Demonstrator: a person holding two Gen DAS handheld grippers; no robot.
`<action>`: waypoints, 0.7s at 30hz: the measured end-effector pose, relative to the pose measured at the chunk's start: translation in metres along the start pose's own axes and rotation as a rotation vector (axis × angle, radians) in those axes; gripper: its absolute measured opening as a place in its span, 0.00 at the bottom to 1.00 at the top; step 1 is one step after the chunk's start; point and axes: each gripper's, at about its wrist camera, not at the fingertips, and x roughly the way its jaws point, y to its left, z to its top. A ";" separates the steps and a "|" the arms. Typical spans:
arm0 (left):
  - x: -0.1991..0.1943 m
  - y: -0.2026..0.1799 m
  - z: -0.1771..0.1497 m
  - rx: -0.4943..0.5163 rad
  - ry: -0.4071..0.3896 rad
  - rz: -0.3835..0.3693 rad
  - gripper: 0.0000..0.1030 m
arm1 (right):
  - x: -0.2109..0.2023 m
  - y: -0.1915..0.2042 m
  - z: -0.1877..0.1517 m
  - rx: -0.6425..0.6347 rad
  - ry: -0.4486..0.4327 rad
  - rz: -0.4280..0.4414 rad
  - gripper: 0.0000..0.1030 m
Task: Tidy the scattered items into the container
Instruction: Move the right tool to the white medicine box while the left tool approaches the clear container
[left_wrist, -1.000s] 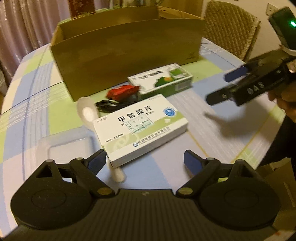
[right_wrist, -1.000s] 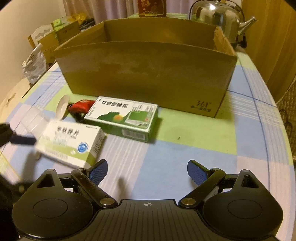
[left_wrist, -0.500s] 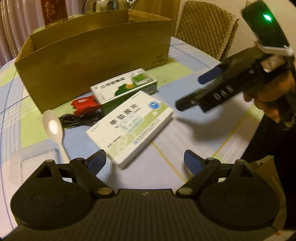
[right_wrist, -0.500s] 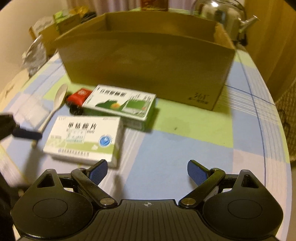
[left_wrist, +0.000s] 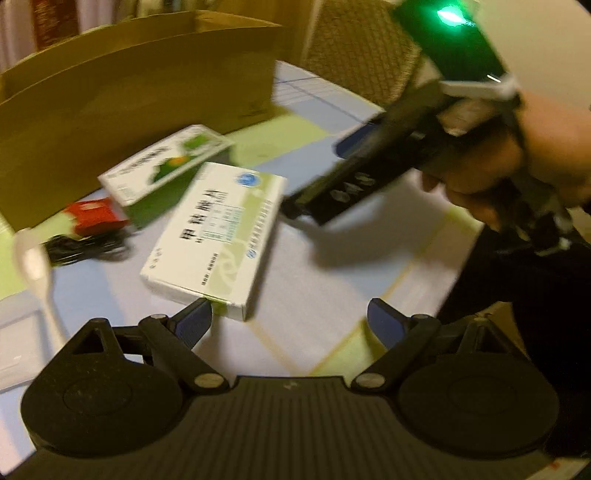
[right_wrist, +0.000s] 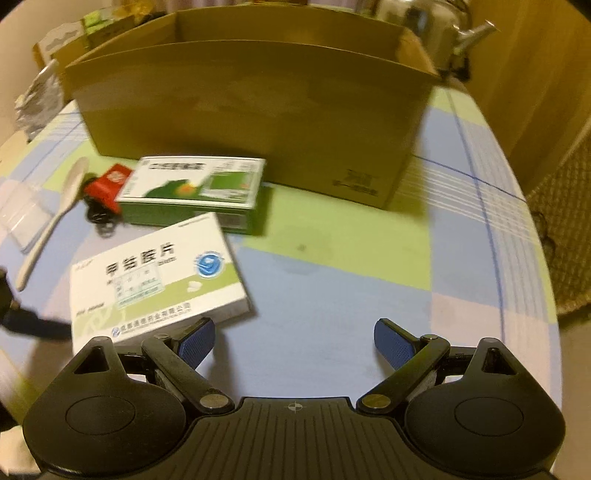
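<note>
Scattered items sit on a checked blue-green-white tablecloth (right_wrist: 332, 280), none in the container yet. Nearest: white flat medicine box with pale green band and blue round logo (right_wrist: 155, 280), lying flat. The left gripper (left_wrist: 290, 321) has jaws spread wide, nothing between them; its left blue pad (left_wrist: 194, 325) is at the box's near corner, contact unclear. The right gripper (right_wrist: 295, 341) is also wide open and empty over bare cloth, with the white box just ahead of its left finger; in the left wrist view a hand (left_wrist: 528, 166) holds it above the table. Behind the white box: green-and-white carton (right_wrist: 192, 192), close to it. Left of that, small red packet (right_wrist: 109, 184) over a black coiled cable (right_wrist: 99, 218), then a white plastic spoon (right_wrist: 51, 218) and a clear plastic lid (right_wrist: 22, 214). Farthest: open brown cardboard box (right_wrist: 258, 122), standing upright, just behind the green carton. Wicker chair (left_wrist: 362, 48) and metal kettle (right_wrist: 424, 22) behind. Both views motion-blurred.
</note>
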 end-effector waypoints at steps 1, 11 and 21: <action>0.000 -0.003 0.000 0.011 0.001 -0.003 0.86 | -0.001 -0.003 -0.001 0.011 0.000 0.000 0.88; -0.013 0.045 0.003 -0.062 -0.048 0.084 0.87 | -0.004 -0.007 -0.007 0.032 -0.009 0.018 0.88; -0.004 0.040 0.014 -0.012 -0.026 -0.016 0.87 | -0.006 -0.009 -0.007 0.060 -0.020 0.032 0.88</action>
